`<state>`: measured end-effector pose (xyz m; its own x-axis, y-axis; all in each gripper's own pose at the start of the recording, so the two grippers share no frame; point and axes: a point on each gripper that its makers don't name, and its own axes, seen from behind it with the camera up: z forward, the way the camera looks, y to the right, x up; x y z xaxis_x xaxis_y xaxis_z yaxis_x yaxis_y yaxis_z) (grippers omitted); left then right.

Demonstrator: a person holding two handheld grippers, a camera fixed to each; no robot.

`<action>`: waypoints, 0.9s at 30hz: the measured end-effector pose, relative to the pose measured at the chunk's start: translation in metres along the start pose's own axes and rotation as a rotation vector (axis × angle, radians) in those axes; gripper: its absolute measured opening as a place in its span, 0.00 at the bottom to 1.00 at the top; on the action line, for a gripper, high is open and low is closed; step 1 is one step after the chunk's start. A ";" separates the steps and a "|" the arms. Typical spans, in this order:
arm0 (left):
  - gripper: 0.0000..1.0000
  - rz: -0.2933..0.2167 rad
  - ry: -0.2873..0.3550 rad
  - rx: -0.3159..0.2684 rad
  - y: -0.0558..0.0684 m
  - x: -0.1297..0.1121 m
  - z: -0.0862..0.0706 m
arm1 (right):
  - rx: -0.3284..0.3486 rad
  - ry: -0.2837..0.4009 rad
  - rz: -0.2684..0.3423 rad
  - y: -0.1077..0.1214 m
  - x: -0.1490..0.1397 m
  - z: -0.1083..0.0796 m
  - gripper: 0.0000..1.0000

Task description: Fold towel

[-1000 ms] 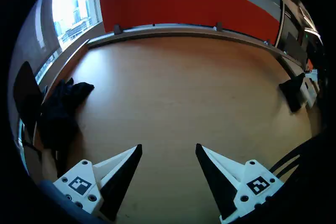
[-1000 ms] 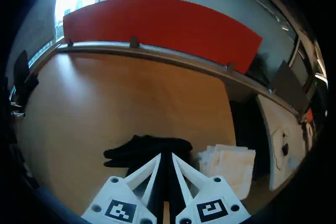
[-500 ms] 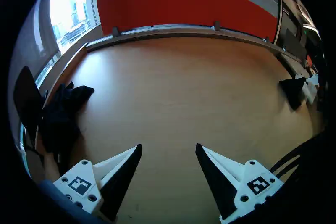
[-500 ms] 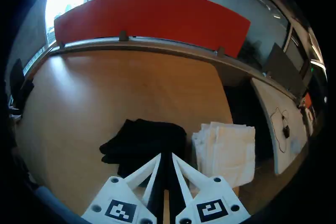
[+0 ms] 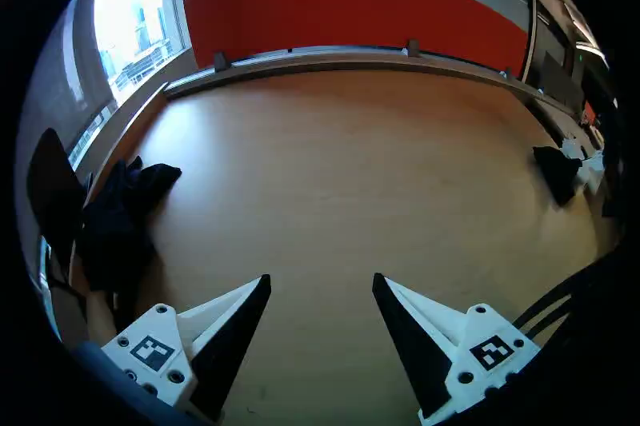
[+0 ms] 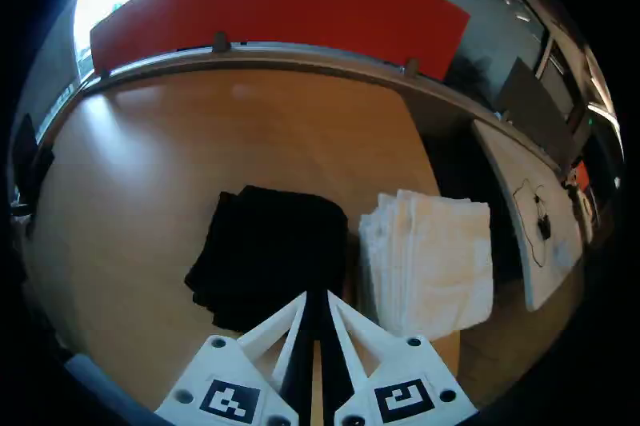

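Left claw hangs released, fingers spread wide, nothing between them, just bare wood of the surface straight ahead. Off to that claw's left, at the surface's edge, lies a dark heap of cloth, crumpled and loose. Far ahead stands a red screen along the back edge, with a bright window to its left.

Over to the right claw: clenched, fingers drawn together with only a thin slit left. Its tips sit over the near edge of the black towel, and whether any cloth is caught in that slit I cannot tell. That towel lies folded into a neat rectangle, flat on the wood, directly ahead of the claw and a touch to its left. Just beside it, ahead and to the claw's right, sits a white stack of folded towels, its right part reaching past the surface's edge. From the left claw, the black towel shows small, far off to the right.
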<state>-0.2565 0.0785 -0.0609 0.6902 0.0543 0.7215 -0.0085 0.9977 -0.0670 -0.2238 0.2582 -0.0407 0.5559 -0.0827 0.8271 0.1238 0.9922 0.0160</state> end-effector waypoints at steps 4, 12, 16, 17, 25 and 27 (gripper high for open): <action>0.94 -0.001 0.001 0.002 -0.001 0.000 -0.001 | -0.014 -0.025 0.005 0.004 -0.011 0.004 0.04; 0.94 0.005 0.002 0.005 -0.001 0.002 -0.001 | -0.033 -0.066 0.046 0.013 -0.029 0.012 0.04; 0.94 0.006 0.002 0.005 -0.001 0.002 0.000 | -0.043 -0.087 0.060 0.016 -0.036 0.015 0.04; 0.94 0.005 0.002 0.005 -0.001 0.003 0.000 | -0.046 -0.093 0.063 0.017 -0.038 0.016 0.04; 0.94 0.008 0.000 0.008 -0.001 0.002 0.000 | -0.062 -0.134 0.080 0.020 -0.052 0.024 0.04; 0.94 0.007 0.000 0.008 -0.001 0.002 0.000 | -0.064 -0.143 0.082 0.020 -0.055 0.025 0.04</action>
<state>-0.2549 0.0781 -0.0590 0.6904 0.0615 0.7208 -0.0192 0.9976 -0.0667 -0.2728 0.2850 -0.0718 0.4442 0.0173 0.8958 0.1375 0.9867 -0.0872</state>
